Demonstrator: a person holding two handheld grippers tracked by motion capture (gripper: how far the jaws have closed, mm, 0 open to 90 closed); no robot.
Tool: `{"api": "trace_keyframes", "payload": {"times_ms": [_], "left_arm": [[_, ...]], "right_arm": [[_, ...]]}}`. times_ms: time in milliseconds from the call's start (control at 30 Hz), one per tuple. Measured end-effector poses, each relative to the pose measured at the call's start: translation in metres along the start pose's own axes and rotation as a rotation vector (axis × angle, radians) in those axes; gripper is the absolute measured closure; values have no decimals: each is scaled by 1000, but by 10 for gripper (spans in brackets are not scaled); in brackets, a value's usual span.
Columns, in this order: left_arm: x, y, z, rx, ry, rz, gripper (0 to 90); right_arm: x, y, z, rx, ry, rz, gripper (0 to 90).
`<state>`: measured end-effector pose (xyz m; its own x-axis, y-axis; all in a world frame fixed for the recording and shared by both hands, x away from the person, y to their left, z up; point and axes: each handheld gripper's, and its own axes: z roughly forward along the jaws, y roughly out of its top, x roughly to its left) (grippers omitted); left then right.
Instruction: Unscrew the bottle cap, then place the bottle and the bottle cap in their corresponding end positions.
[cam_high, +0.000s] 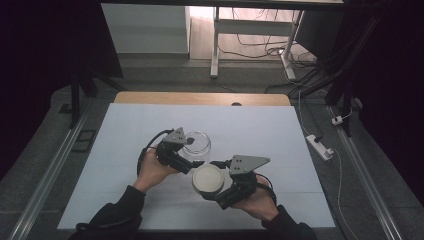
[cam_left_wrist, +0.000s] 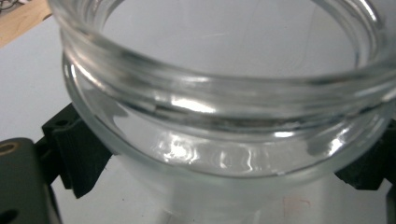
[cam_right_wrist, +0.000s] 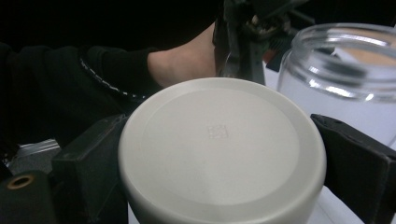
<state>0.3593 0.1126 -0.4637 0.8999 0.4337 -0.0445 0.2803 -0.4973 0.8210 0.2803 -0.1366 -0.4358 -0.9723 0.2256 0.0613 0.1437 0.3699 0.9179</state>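
A clear glass jar (cam_high: 197, 142) with a threaded, uncovered mouth sits near the middle of the white table cover (cam_high: 260, 130). My left gripper (cam_high: 194, 151) is shut on the jar (cam_left_wrist: 224, 116); its black jaws press the glass wall on both sides just below the threads. To the right and nearer the person, my right gripper (cam_high: 208, 181) is shut on a round off-white lid (cam_high: 207, 178). In the right gripper view the lid (cam_right_wrist: 219, 149) lies flat side up between the jaws. Behind it stand the jar (cam_right_wrist: 343, 74) and the other hand's gripper (cam_right_wrist: 243, 42), a short gap away.
A wooden table edge (cam_high: 200, 98) shows beyond the white cover. On the floor at the right lie a power strip (cam_high: 320, 146) and cables. White desk legs (cam_high: 215, 45) stand at the back. Metal rails (cam_high: 50, 170) run along both sides.
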Motion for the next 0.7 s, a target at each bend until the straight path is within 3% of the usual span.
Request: {"api": "trace_keyframes", "payload": {"times_ms": [700], "left_arm": [[24,2,22,4,32,-43,77]], "right_arm": [[-5,-24,19,26,-30,-5,74]]}}
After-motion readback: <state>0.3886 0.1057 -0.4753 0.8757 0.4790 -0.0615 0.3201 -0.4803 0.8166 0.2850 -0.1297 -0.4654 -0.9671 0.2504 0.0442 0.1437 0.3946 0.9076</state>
